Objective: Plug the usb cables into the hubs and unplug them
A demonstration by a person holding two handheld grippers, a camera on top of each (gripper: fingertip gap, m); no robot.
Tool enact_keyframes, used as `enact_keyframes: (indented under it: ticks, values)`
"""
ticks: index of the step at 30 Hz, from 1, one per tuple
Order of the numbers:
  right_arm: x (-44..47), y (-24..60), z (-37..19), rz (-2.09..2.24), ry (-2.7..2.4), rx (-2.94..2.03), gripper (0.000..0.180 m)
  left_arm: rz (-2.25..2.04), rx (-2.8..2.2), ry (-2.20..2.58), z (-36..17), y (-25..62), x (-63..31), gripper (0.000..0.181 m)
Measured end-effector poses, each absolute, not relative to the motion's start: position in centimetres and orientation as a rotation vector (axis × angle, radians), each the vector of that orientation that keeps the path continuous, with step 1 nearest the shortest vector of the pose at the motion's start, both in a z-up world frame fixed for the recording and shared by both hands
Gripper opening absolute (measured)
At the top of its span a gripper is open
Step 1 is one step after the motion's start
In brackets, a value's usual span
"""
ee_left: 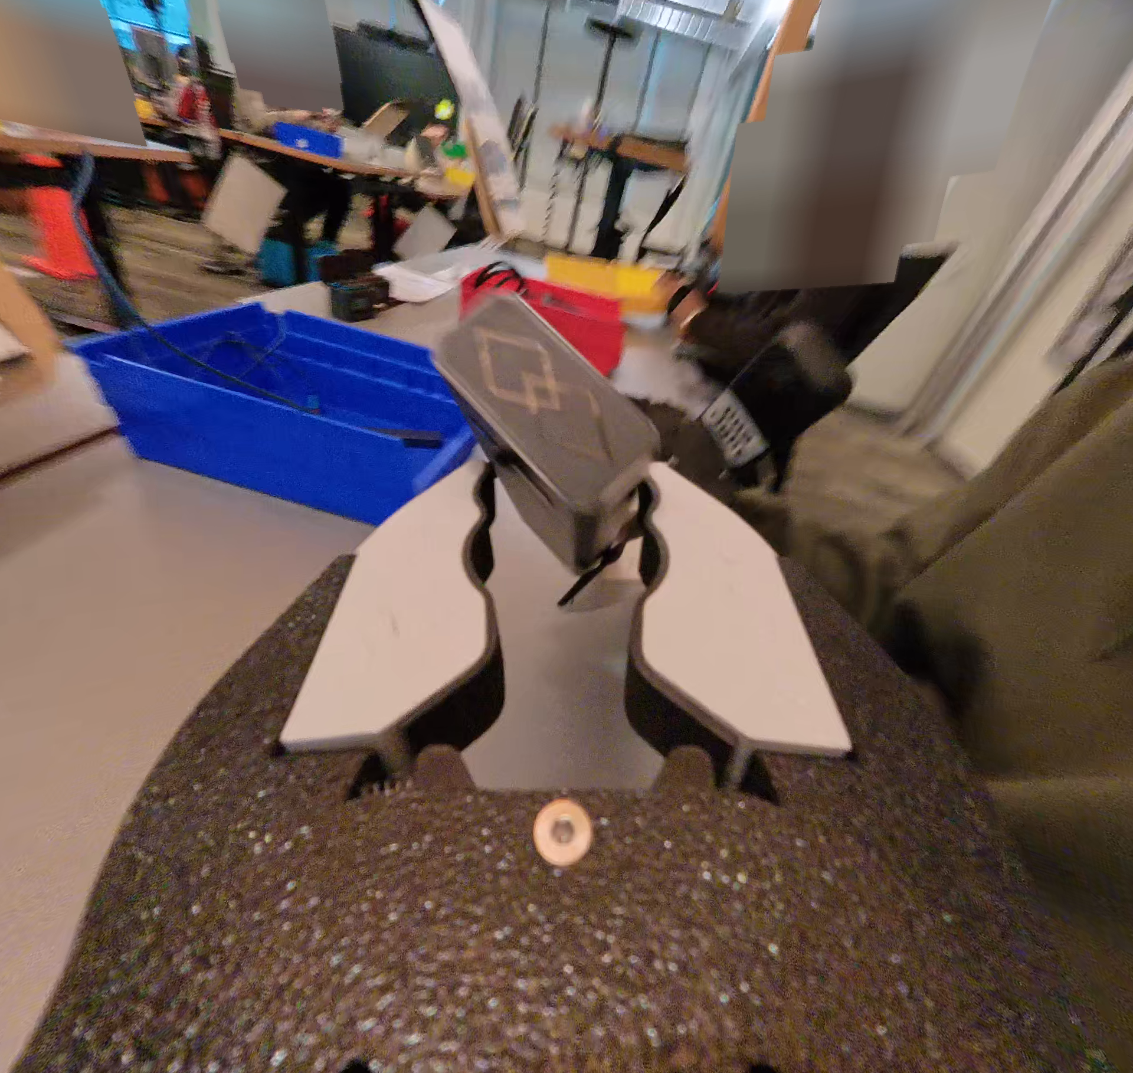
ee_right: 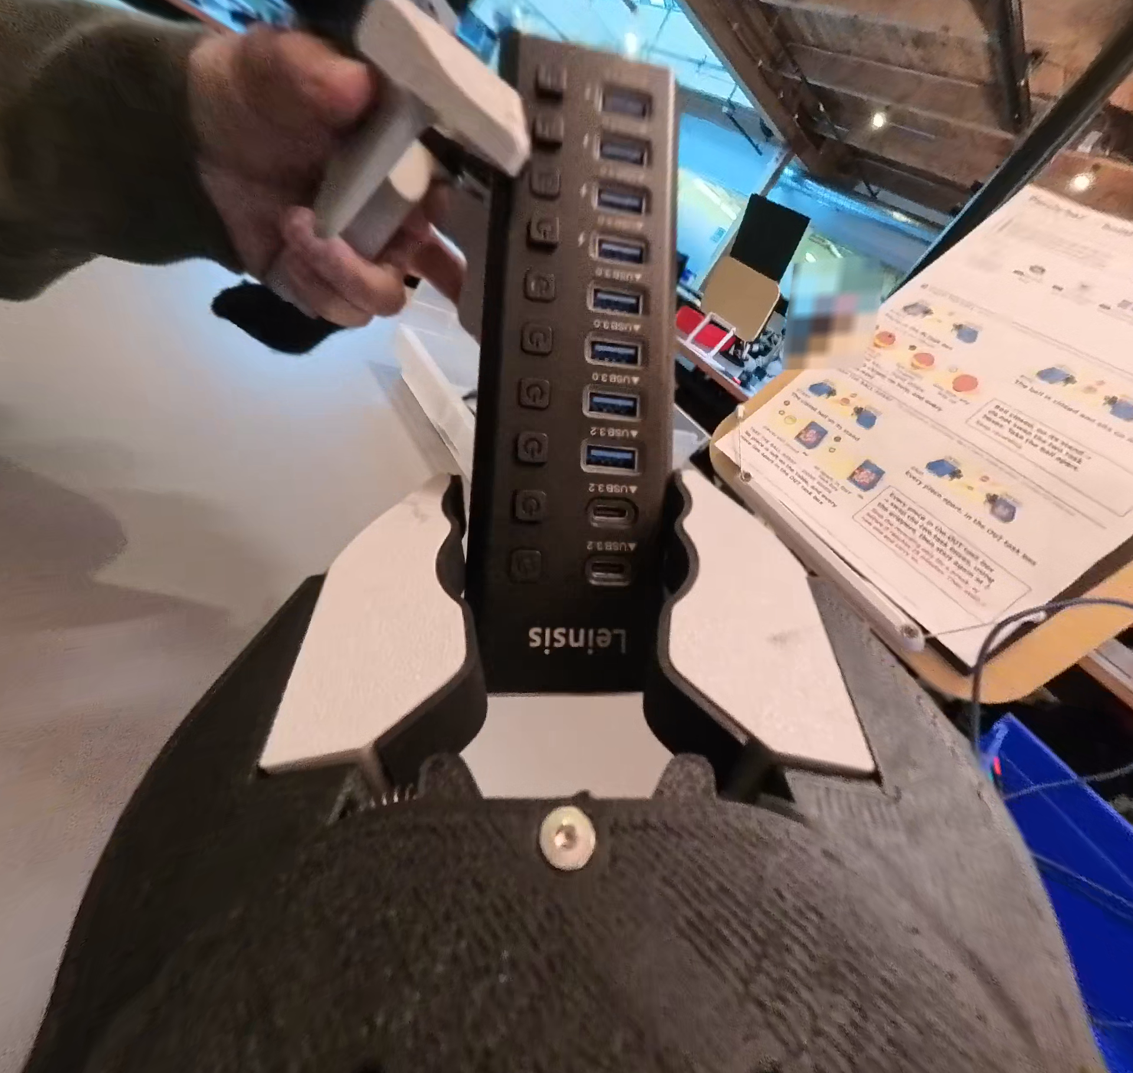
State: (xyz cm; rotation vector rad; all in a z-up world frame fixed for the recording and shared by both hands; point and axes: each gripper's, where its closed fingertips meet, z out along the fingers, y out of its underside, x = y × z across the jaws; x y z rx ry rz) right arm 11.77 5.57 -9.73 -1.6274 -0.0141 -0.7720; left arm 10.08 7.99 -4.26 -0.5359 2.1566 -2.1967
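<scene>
While both units are raised above the bench [ee_left: 122, 583], no cable is seated in either hub. The blue bin [ee_left: 257, 406] stands on the bench beyond my left side, with a thin black cable [ee_left: 245, 381] lying inside it.

My right hand-held gripper [ee_right: 567, 528] is closed on the long black hub [ee_right: 570, 369] at its lower end, one finger on each narrow edge, so the port face points at the camera and every port shows empty. This hub looks rigid and moderately heavy; held low, it will lever in the pads when a plug is pushed into an upper port (a grip nearer the middle would steady it).

My left hand-held gripper [ee_left: 567, 498] is clamped on the near end of a small black box [ee_left: 545, 412], which tilts up and away; I judge it a second hub, light, smooth-sided and liable to twist. A short black lead [ee_left: 588, 577] hangs from its near end. In the right wrist view, my left hand [ee_right: 294, 185] holds that gripper beside the long hub's top.
</scene>
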Motion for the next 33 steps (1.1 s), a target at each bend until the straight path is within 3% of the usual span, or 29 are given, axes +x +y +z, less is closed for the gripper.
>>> enact_keyframes:
  ticks: [3,6,8,9,19,25,33]
  values:
    - [12.3,4.8,-9.8,-0.882,-0.048,-1.663,0.064,-2.380,-0.805,2.186,-4.9,8.8,11.4,0.037]
    - [12.2,3.9,-11.5,-1.043,-0.237,-1.788,0.064,-2.474,-0.981,2.206,-5.6,9.6,11.3,0.048]
    - [11.8,4.0,-11.9,-1.045,-0.274,-1.794,0.063,-2.455,-1.135,2.284,-6.8,9.9,11.4,0.028]
    - [11.8,4.0,-12.2,-1.051,-0.282,-1.813,0.063,-2.439,-1.161,2.304,-7.3,10.0,11.5,0.027]
    - [12.1,4.8,-13.1,-1.119,-0.362,-1.851,0.064,-2.163,-1.164,2.480,-11.6,10.1,10.8,0.031]
    - [11.7,4.1,-13.1,-0.961,-0.312,-1.826,0.062,-2.316,-1.182,2.393,-11.7,9.3,10.6,0.030]
    - [10.2,3.4,-10.5,-0.484,-0.065,-1.540,0.083,-2.730,-1.243,2.010,-10.1,9.3,10.5,0.029]
